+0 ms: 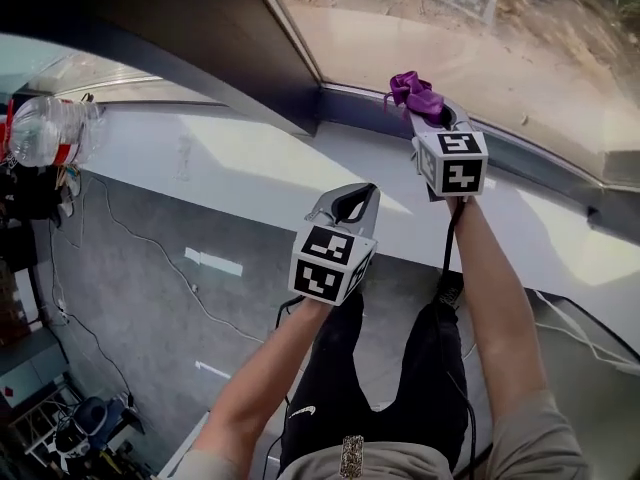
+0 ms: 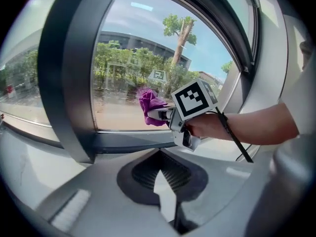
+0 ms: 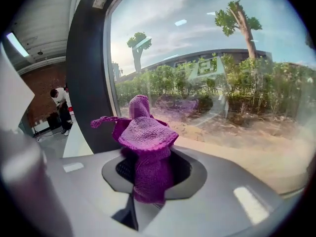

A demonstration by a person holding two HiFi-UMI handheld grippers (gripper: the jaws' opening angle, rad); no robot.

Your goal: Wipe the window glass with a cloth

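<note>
Right claw point(image 1: 430, 108): clenched on a purple knitted cloth point(image 1: 413, 90), with the bunched fabric standing up out of the jaws and a short tail hanging below them in the right gripper view point(image 3: 145, 137). Raised to the lower part of the window glass point(image 1: 480, 28), just above the bottom frame. Cloth close before the pane, its faint purple reflection visible in the glass point(image 3: 222, 83); actual contact not determinable. Marker cube point(image 1: 452, 161) behind the jaws, forearm extended below it.

Left claw point(image 1: 355, 196): clenched, jaw tips meeting, nothing between them. Held lower than the right, over the white sill point(image 1: 230, 158), well apart from the glass. Marker cube point(image 1: 328, 260) facing the head camera. From the left gripper view: right claw point(image 2: 160, 113) and cloth point(image 2: 149, 105) seen side-on against the pane point(image 2: 138, 73), beside the dark upright of the window frame point(image 2: 69, 83).

Containers: one clear plastic bottle point(image 1: 45, 128) with a red label, at the far left edge of the head view near the end of the sill; contents not discernible.

Other: grey floor point(image 1: 130, 268) with cables below the sill; person point(image 3: 59, 107) standing far back in the room, left in the right gripper view. Trees, hedge and a building outside the window.
</note>
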